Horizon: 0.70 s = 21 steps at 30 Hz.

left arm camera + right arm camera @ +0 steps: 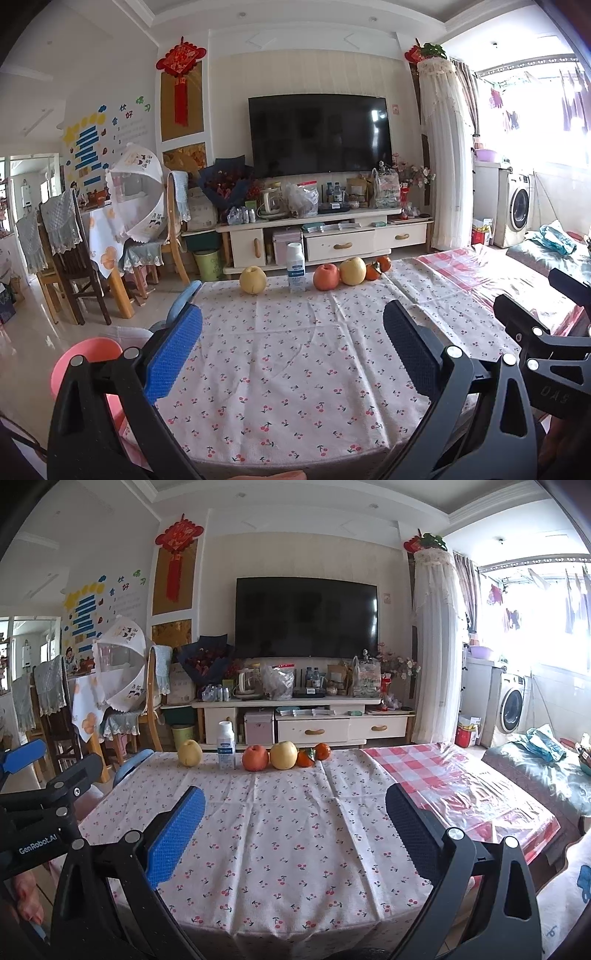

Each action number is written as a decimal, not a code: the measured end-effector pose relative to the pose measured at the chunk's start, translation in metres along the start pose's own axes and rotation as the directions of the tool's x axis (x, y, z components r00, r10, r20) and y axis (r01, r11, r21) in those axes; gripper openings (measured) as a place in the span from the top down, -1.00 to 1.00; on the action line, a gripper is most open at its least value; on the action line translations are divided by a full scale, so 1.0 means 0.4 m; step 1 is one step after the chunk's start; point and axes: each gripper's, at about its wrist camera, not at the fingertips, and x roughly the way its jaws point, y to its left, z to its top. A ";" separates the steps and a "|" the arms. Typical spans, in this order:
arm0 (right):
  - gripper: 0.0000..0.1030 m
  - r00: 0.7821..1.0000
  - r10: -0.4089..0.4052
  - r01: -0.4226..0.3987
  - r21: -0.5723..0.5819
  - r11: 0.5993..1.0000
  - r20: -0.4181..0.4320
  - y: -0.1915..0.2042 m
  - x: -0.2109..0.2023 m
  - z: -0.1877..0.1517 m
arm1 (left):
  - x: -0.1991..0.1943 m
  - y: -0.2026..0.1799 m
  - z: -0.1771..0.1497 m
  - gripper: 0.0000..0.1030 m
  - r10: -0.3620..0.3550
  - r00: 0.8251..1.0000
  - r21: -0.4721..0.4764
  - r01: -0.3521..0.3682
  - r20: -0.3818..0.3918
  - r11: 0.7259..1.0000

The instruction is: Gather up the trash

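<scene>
Living room, daylight from the balcony on the right; a dark flat television [306, 617] hangs on the far wall above a cream cabinet [306, 723] crowded with bags and bottles. Low bench in the foreground under a white cherry-print cloth [280, 834], with a red-and-white checked plastic cover [454, 786] on its right part.

Along the bench's far edge, in a row: pale yellow apple [190, 753], white plastic bottle with a blue label [226, 745] standing upright just beside it, red-orange apple [255, 758] touching a second yellow apple [283, 755], then two small orange persimmons [314, 755]. The bottle is the only likely piece of trash; it stands well apart from both tongs.

Left tongs [291, 354] hang over the near left part of the cloth, jaws spread wide, holding nothing. Right tongs [295, 830] hang alongside over the near middle, likewise spread and unloaded. Each camera catches the other tool at its frame edge. A pink round stool [88, 365] shows beside the bench, lower left.
</scene>
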 end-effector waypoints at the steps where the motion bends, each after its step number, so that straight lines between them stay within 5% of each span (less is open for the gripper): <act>1: -0.88 1.000 0.000 0.000 -0.001 1.000 -0.002 0.001 0.002 -0.001 | 0.006 0.001 -0.003 -0.92 0.000 1.000 0.001 0.000 -0.004 1.000; 21: -0.88 1.000 -0.003 0.002 -0.009 1.000 -0.030 0.010 0.086 -0.024 | 0.103 0.002 -0.051 -0.92 -0.004 0.998 0.017 0.005 -0.066 1.000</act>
